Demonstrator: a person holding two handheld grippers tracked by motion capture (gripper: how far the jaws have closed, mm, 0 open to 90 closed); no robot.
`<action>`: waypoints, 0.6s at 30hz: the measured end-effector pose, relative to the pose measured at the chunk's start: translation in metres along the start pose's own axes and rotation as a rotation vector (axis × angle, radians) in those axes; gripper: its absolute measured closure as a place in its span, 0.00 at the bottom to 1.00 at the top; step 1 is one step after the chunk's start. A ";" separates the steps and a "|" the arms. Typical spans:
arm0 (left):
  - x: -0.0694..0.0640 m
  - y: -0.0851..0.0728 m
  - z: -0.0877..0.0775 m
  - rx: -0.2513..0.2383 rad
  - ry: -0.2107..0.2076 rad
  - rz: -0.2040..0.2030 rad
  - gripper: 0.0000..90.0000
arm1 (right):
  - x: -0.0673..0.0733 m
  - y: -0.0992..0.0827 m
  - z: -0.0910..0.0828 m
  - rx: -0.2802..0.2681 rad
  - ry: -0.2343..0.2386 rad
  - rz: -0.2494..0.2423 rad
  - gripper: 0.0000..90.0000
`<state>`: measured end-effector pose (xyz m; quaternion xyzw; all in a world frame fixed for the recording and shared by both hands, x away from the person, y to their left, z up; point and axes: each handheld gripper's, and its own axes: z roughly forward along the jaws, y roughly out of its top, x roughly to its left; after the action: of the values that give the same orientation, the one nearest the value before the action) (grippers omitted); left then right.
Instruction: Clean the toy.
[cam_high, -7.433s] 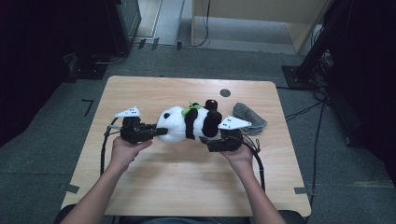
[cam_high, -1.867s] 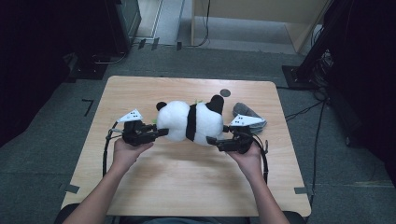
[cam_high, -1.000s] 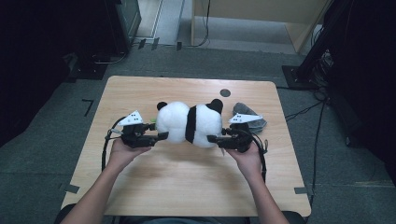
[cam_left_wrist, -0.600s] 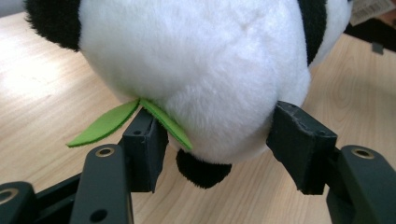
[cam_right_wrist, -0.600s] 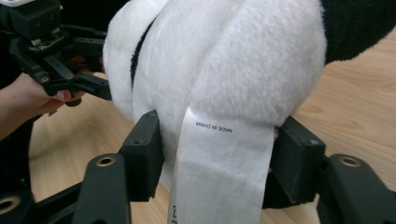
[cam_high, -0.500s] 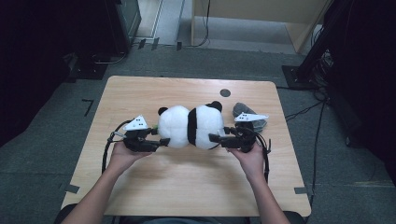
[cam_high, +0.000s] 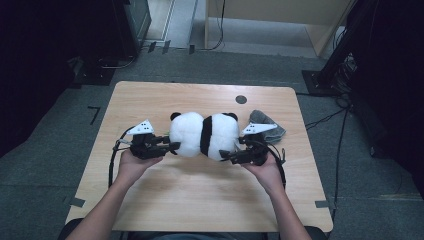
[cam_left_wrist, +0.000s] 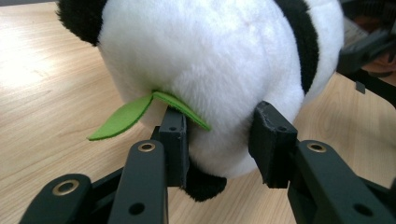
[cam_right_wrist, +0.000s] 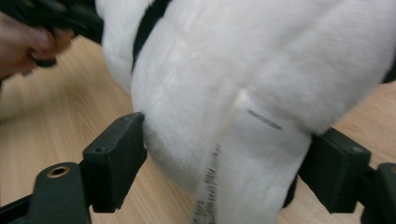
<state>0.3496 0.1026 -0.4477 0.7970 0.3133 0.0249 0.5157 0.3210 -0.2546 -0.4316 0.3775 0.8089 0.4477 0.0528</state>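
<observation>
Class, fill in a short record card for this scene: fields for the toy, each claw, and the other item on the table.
toy: panda plush, lying on the wooden table, green felt leaf at its underside
left claw: jaws have just been closing, pinching the plush
right claw: jaws have just been opening, plush between them
other item: grey cloth behind the right hand

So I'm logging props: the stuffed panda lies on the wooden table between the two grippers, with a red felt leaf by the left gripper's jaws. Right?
Not quite: the felt leaf is green, as the left gripper view shows. The panda does lie on the wooden table between the two grippers.
</observation>
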 end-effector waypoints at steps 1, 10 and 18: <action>0.001 0.000 0.000 0.007 0.000 -0.005 0.68 | 0.001 0.000 0.002 0.023 -0.009 -0.011 0.26; 0.000 -0.004 -0.002 0.023 -0.015 0.008 0.59 | 0.001 0.002 -0.004 0.014 -0.015 0.031 0.44; 0.001 -0.011 0.005 0.086 0.009 0.034 0.50 | -0.007 -0.001 0.000 0.045 0.013 0.136 0.42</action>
<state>0.3472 0.1015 -0.4594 0.8234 0.3028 0.0236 0.4794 0.3251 -0.2599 -0.4344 0.4298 0.7915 0.4344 0.0087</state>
